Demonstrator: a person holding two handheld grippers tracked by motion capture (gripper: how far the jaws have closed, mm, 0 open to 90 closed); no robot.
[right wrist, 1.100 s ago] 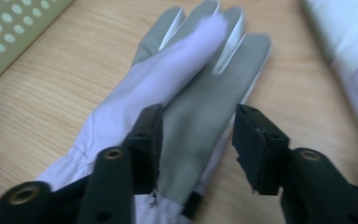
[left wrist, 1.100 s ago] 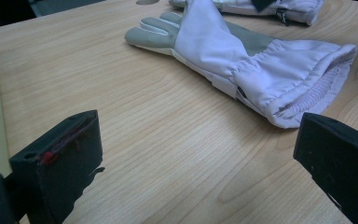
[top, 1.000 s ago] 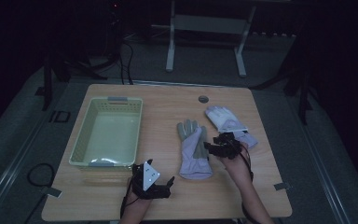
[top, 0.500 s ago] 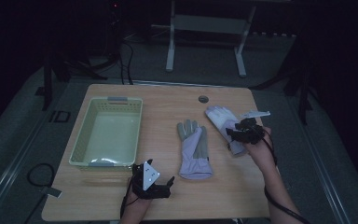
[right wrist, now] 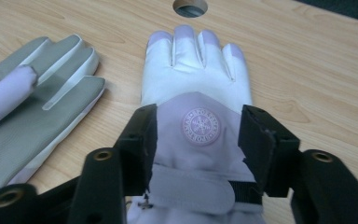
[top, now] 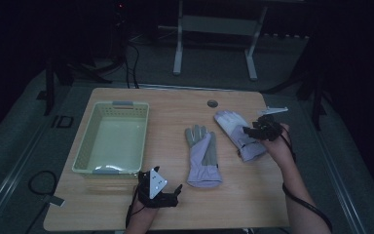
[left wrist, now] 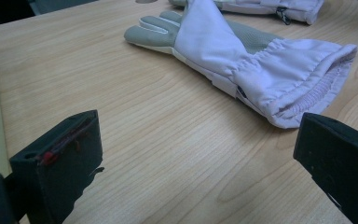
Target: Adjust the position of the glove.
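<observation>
Possibly snagging only cuff fabric: right gripper (right wrist: 198, 140) jaws half-open astride pale lilac padded glove (right wrist: 196, 88) (basket (top: 112, 139) at nine o'clock); left gripper (top: 168, 194) agape, empty.

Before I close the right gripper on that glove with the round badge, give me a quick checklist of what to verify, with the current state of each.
1. Right gripper lined up over badge glove: ok, the jaws straddle its back near the cuff strap.
2. Jaws pressing on the fabric: cannot tell.
3. Grey-palmed glove apart from the target: ok, it lies beside it and bare wood shows between them.
4. Basket ready to receive: ok, nothing shows inside it.
5. Left gripper out of the way: ok, open, low over the table near the grey-palmed glove's cuff.
</observation>
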